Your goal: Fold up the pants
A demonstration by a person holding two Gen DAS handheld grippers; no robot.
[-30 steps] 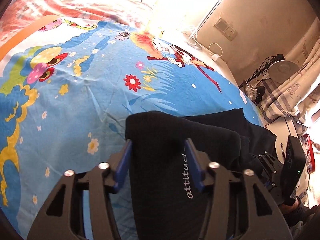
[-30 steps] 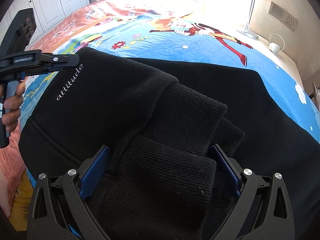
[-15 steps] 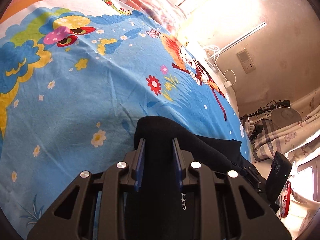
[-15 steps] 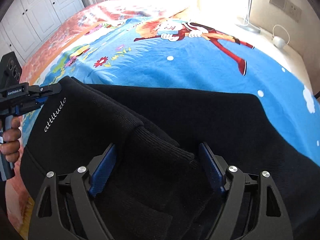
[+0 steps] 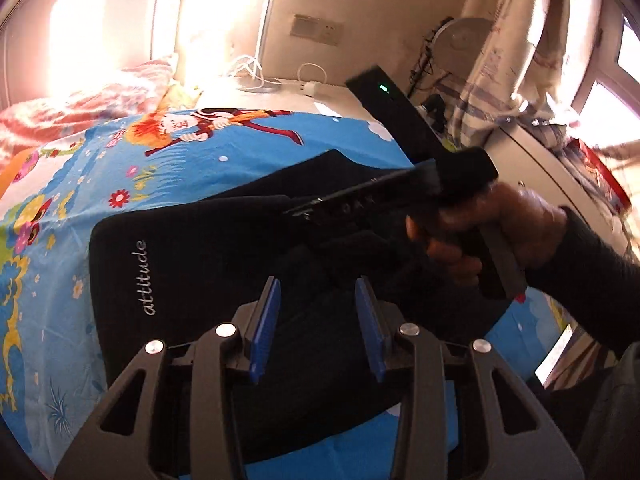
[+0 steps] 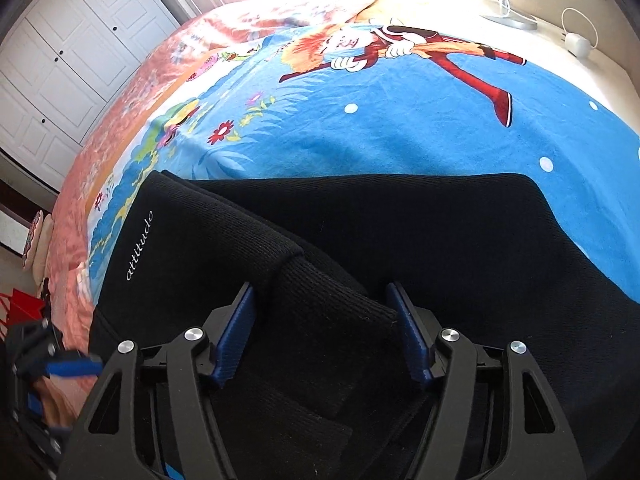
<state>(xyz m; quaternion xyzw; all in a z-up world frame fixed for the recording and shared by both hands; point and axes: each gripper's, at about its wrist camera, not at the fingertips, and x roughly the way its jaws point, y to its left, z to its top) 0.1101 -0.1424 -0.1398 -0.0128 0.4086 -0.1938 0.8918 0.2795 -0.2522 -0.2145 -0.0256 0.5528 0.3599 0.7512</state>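
Note:
Black pants (image 5: 192, 264) with white "attitude" lettering lie folded on the blue cartoon bedsheet (image 5: 52, 280). In the right wrist view the pants (image 6: 400, 224) fill the lower half, ribbed cuffs on top in the middle. My left gripper (image 5: 318, 284) is open above the near part of the pants, with nothing between its blue pads. My right gripper (image 6: 324, 292) is open, its pads on either side of the ribbed cuffs (image 6: 332, 312). In the left wrist view the right gripper (image 5: 304, 210) reaches in from the right, held by a hand.
The bed carries a pink floral quilt (image 6: 160, 72) at the far side. A white wardrobe (image 6: 68, 60) stands at the left. A ledge with a charger and cables (image 5: 308, 86), a fan (image 5: 460, 40) and curtains (image 5: 512, 60) lie beyond the bed's right edge.
My left gripper has let go of the pants' lettered corner, opened and swung round toward the right gripper. My right gripper has narrowed a little around the cuffs.

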